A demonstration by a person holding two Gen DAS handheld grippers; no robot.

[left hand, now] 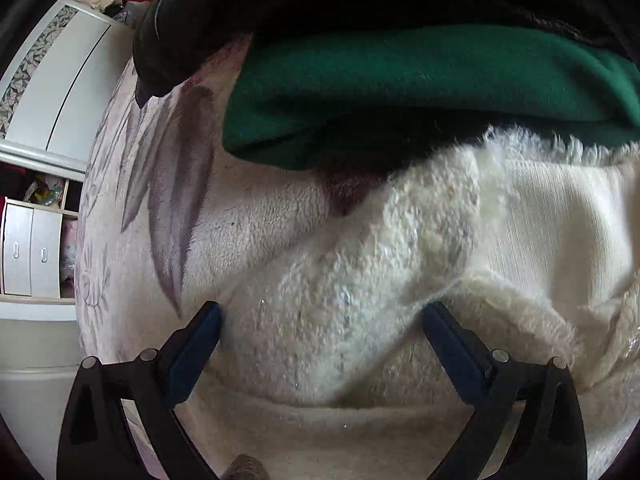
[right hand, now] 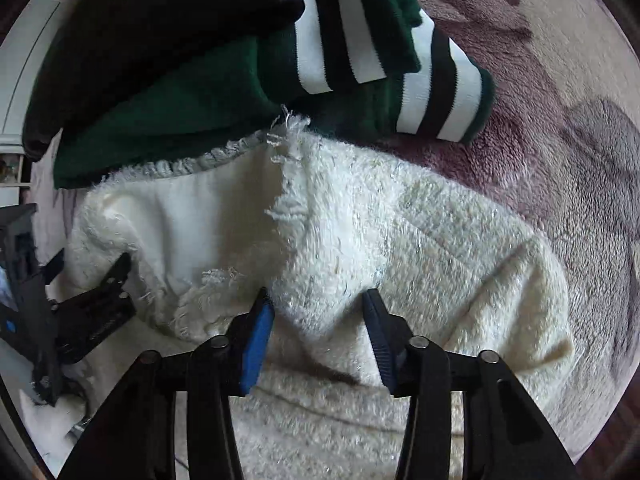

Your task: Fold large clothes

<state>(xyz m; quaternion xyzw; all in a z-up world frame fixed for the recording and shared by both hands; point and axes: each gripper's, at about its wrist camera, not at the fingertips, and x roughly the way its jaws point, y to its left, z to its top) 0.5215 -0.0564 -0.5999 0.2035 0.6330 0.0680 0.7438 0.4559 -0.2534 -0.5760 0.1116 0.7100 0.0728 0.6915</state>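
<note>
Spread on a plush floral blanket [right hand: 560, 120]: fuzzy cream sweater [right hand: 400, 232], below folded green knit [right hand: 180, 120]. Above its pile, left gripper [left hand: 320, 316] gaping wide; right gripper [right hand: 318, 304] parted, gripping nothing.

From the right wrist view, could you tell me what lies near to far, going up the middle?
Right gripper → fluffy white garment → green garment with striped cuffs → black garment.
</note>
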